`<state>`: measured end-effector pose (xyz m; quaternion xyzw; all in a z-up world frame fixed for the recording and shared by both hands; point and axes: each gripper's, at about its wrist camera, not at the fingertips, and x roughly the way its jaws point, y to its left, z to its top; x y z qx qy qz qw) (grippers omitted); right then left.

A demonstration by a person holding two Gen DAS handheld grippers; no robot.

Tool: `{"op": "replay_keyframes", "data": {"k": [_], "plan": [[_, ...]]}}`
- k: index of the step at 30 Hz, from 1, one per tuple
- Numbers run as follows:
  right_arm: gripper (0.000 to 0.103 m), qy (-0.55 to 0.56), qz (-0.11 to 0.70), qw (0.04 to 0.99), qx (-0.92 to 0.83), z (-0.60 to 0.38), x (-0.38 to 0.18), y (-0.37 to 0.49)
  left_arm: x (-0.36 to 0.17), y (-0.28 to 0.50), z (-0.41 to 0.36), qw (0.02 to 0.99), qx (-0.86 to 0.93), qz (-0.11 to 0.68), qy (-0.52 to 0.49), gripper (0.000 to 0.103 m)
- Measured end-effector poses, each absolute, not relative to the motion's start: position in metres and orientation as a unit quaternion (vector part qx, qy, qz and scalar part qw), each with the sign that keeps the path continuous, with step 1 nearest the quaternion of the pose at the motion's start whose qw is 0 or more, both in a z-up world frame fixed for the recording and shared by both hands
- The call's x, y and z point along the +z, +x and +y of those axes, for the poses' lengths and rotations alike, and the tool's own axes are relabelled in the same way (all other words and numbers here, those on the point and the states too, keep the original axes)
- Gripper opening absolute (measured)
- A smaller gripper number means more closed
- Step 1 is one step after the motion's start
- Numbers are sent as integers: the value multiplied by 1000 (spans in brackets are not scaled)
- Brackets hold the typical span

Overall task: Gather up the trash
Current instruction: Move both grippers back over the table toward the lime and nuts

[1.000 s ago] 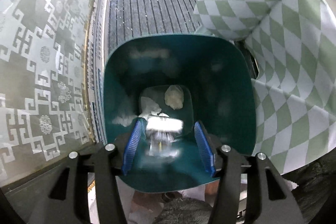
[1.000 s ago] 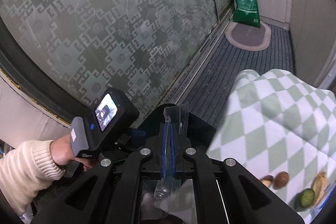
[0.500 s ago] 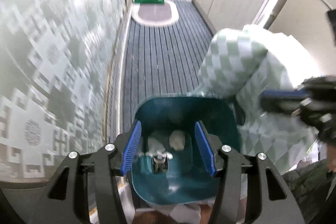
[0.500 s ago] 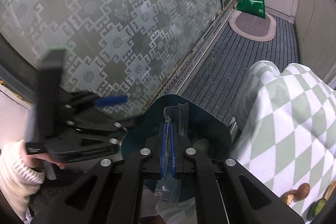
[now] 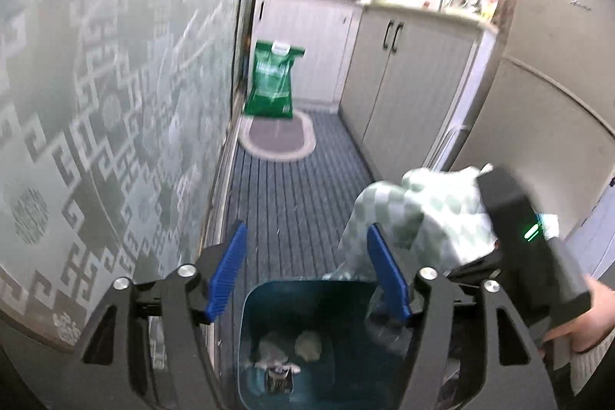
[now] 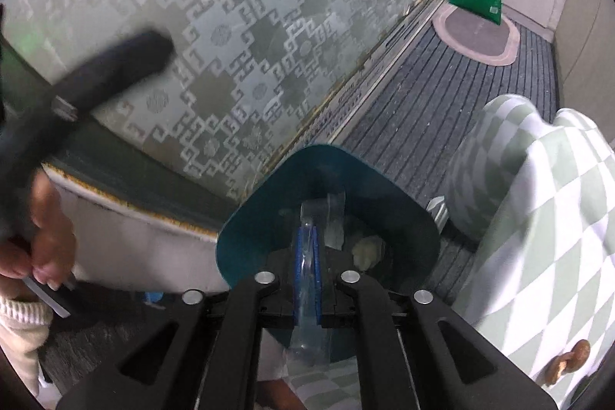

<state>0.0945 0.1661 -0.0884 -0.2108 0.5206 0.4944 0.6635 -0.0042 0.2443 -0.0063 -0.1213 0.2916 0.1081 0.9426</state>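
A teal trash bin (image 5: 265, 337) stands on the floor below my left gripper (image 5: 307, 271), which is open and empty, raised above the bin's rim. Crumpled paper (image 5: 307, 344) and a small dark-labelled item (image 5: 277, 373) lie at the bin's bottom. My right gripper (image 6: 306, 256) is shut on a clear plastic wrapper (image 6: 326, 218) and holds it over the bin's (image 6: 269, 214) opening. A crumpled paper (image 6: 367, 250) shows inside. The right gripper's body and hand (image 5: 538, 256) appear at the right of the left wrist view.
A frosted patterned glass door (image 6: 230, 25) runs along the left. A table with a green checked cloth (image 6: 538, 198) is right of the bin, with food scraps (image 6: 569, 360) on it. A green bag (image 5: 271, 79), oval mat, cabinets and fridge lie beyond on the striped floor.
My left gripper dropped its item into the bin, then lifted up and back, staying open. My right gripper, still holding the wrapper, moved over the bin's opening.
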Motion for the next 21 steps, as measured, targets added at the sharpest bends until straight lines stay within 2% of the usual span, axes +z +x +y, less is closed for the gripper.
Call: {"op": "replay_keyframes", "data": {"k": [2, 4, 13, 15, 21], "plan": [[26, -221, 519, 659, 497, 168, -91, 89, -2, -7, 244, 948, 106, 276, -120, 70], [41, -225, 518, 655, 501, 172, -91, 84, 4, -11, 244, 952, 105, 259, -124, 71], [57, -209, 499, 668, 512, 171, -79, 83, 23, -28, 253, 962, 116, 196, -150, 81], [59, -197, 488, 676, 516, 167, -70, 85, 25, -29, 250, 964, 117, 190, -144, 86], [64, -169, 463, 702, 514, 153, -51, 94, 30, -25, 240, 968, 108, 179, -140, 90]]}}
